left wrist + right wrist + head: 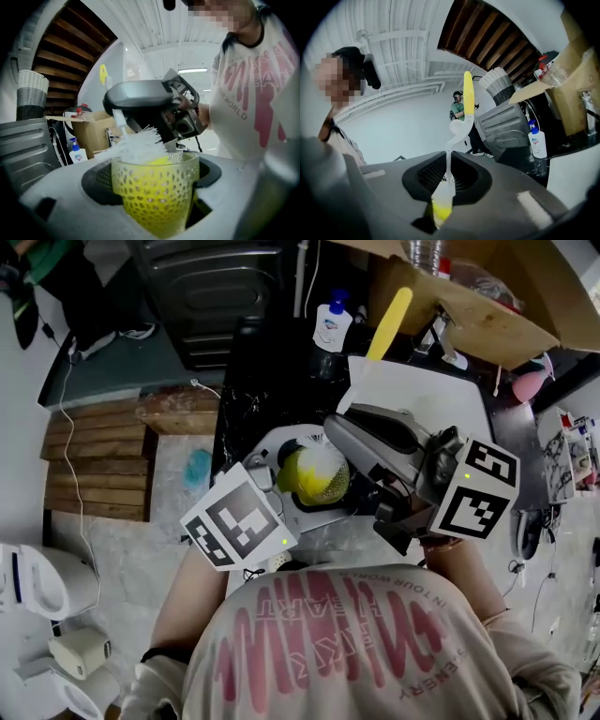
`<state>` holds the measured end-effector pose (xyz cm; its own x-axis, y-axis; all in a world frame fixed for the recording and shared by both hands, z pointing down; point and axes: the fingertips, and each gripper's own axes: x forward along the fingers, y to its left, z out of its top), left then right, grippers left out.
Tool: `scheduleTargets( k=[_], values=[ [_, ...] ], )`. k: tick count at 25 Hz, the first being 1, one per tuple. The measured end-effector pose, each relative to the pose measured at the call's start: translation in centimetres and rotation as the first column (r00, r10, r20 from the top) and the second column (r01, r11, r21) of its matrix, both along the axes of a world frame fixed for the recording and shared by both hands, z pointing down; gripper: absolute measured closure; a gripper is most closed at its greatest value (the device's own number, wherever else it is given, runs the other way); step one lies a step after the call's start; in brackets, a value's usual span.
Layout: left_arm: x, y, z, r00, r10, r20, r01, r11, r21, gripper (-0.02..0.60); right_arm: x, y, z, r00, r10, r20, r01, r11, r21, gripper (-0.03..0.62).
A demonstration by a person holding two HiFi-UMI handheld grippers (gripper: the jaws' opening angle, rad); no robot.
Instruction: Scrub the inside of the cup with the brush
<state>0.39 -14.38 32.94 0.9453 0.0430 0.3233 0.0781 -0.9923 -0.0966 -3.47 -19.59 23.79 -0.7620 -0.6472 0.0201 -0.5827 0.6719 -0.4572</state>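
A yellow cup (316, 478) with a perforated pattern sits upright between the jaws of my left gripper (289, 491), which is shut on it. In the left gripper view the cup (157, 197) fills the middle, held by the left gripper (154, 176). White brush bristles (140, 146) lie in its mouth. My right gripper (354, 435) is shut on the brush, just right of the cup. The brush's yellow handle (389, 322) sticks up and away. In the right gripper view the brush's white stem (449, 161) runs between the jaws of the right gripper (447, 176).
A soap bottle (333, 326) stands on the dark counter behind. A cardboard box (473, 307) is at the back right, a white board (417, 390) below it. A wooden pallet (94, 460) and white appliances (42, 582) lie on the floor at left. A person (459, 107) stands far off.
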Motion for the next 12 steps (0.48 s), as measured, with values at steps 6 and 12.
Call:
scheduleTargets(
  k=[6,12],
  values=[
    [0.3,0.1,0.6,0.999,-0.004,0.051,0.004,1.0,0.0,0.179,-1.2,0.1,0.2,0.999,-0.01,-0.047,0.01,1.0,0.008,0.551],
    [-0.1,-0.2,1.0,0.998,-0.018,0.068,0.019,1.0,-0.016,0.178,-2.5,0.8,0.0,0.994,-0.043,-0.104,0.048,0.998,0.045,0.552]
  ],
)
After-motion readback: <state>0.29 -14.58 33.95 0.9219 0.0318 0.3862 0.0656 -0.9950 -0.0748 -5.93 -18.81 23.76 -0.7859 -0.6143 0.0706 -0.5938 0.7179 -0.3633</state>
